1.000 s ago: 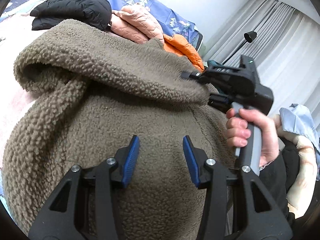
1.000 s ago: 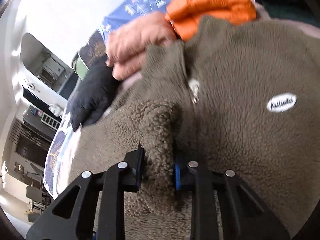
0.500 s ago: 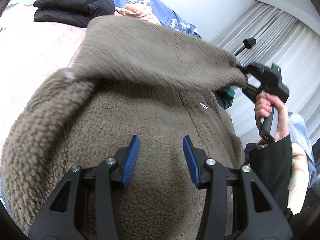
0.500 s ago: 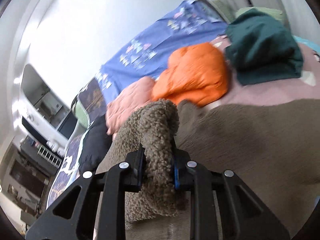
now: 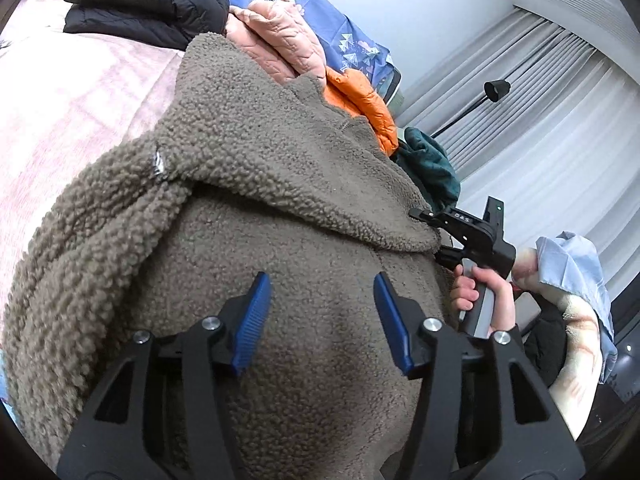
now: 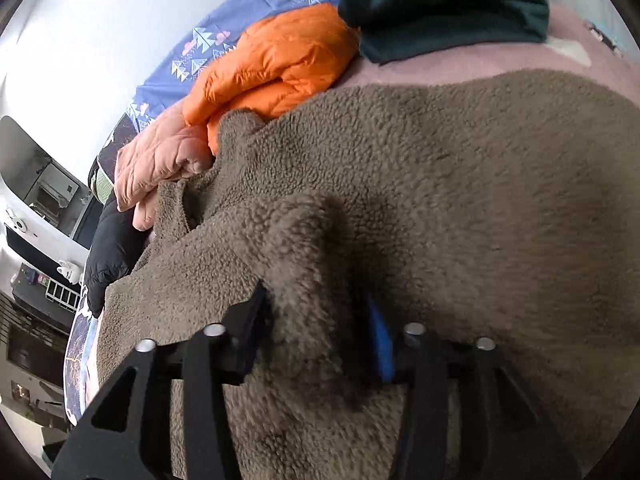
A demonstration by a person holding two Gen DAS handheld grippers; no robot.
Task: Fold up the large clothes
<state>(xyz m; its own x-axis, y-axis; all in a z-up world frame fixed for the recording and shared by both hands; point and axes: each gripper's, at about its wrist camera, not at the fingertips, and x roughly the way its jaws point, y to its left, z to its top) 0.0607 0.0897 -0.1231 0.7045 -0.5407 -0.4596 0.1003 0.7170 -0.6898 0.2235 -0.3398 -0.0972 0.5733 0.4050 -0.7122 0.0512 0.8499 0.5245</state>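
while the left claw (image 5: 322,320) hovers spread over the brown fleece jacket (image 5: 248,184) on the pink bed (image 5: 76,92), the right claw (image 5: 434,226) grips its folded edge. seen from the right wrist, the right claw (image 6: 320,338) pinches a fleece fold beside the orange jacket (image 6: 272,64).

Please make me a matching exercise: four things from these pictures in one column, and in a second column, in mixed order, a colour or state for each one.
Column 1:
1. left gripper
2. right gripper
3. puffer jacket beside the dark green garment
4. folded jacket at the far left of the bed

Column 2:
A. orange
B. black
C. open above the fleece jacket
D. shut on a fleece fold

Pairs: 1-C, 2-D, 3-A, 4-B
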